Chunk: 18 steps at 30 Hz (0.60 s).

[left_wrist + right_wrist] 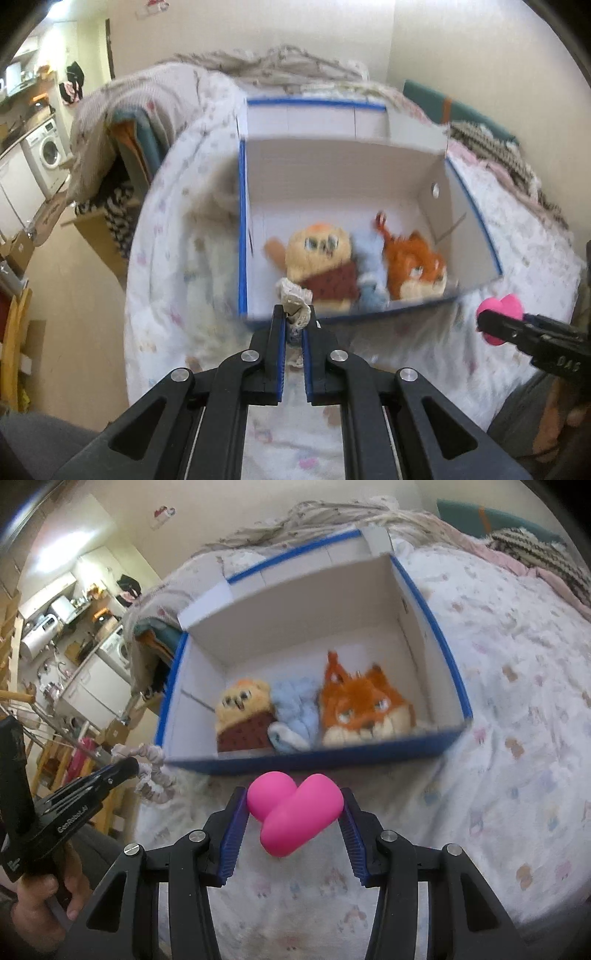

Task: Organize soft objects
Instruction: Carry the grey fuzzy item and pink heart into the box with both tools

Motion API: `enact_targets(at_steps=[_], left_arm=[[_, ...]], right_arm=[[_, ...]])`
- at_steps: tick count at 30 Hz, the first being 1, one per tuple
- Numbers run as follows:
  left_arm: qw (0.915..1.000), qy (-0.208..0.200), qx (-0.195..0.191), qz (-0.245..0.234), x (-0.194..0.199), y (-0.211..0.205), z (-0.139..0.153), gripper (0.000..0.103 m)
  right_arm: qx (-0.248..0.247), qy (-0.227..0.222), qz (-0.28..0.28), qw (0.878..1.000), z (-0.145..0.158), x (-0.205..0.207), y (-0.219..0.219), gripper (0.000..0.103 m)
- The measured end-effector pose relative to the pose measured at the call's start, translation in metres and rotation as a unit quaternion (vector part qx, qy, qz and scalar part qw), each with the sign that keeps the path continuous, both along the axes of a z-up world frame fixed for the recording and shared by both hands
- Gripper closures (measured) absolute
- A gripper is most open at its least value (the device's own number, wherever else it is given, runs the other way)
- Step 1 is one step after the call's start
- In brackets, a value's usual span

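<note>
A white cardboard box with blue edges (242,221) (436,627) stands open on the bed. Inside it lie a yellow plush with a brown top (321,258) (243,712), a light blue soft toy (369,291) (295,716) and an orange fox plush (413,266) (362,709). My left gripper (294,314) (133,766) is shut on a cream lace scrunchie (295,299) (155,775), just before the box's near wall. My right gripper (293,799) (480,321) is shut on a pink soft heart (291,812) (498,317), near the box's front.
The bed carries a white patterned quilt (177,258) (517,738), with folded blankets (140,99) at its head. To the left lie the floor, cardboard boxes (92,229), a washing machine (46,155) and a kitchen area (74,627).
</note>
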<state>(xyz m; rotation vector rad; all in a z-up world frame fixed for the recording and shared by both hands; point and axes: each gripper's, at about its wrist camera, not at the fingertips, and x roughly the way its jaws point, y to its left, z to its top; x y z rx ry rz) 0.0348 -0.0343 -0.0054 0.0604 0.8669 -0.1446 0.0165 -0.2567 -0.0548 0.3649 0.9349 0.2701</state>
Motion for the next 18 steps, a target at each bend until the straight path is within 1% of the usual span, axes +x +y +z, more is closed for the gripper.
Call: enact_targets(at_steps=[5, 7, 9, 13, 16, 17, 18], left_arm=[[0.999, -0.043, -0.009, -0.001, 0.023, -0.007, 0.041, 0.096], [0.999, -0.041, -0.017, 0.0, 0.039, -0.008, 0.049, 0.096], [0.9989, -0.04, -0.021, 0.013, 0.056, -0.008, 0.053, 0.096], [0.9991, -0.033, -0.01, 0.023, 0.087, -0.016, 0.049, 0.096], [0.9996, 0.001, -0.011, 0.027, 0.108, -0.022, 0.033, 0.096], [0.9997, 0.002, -0.01, 0.023, 0.113, -0.025, 0.028, 0.096], [0.9998, -0.001, 0.001, 0.02, 0.117, -0.029, 0.023, 0.096]], right_arm=[[-0.005, -0.035, 0.001, 0.999, 0.032, 0.024, 0.002, 0.052], [-0.012, -0.048, 0.002, 0.999, 0.044, 0.036, 0.003, 0.052], [-0.014, -0.058, 0.0, 0.998, 0.053, 0.047, 0.003, 0.052], [-0.015, -0.058, -0.002, 0.998, 0.058, 0.072, 0.002, 0.052], [-0.024, -0.038, 0.003, 0.999, 0.048, 0.09, 0.002, 0.052], [-0.027, -0.032, 0.004, 0.999, 0.042, 0.093, 0.002, 0.052], [-0.03, -0.026, 0.002, 0.999, 0.036, 0.097, 0.001, 0.052]])
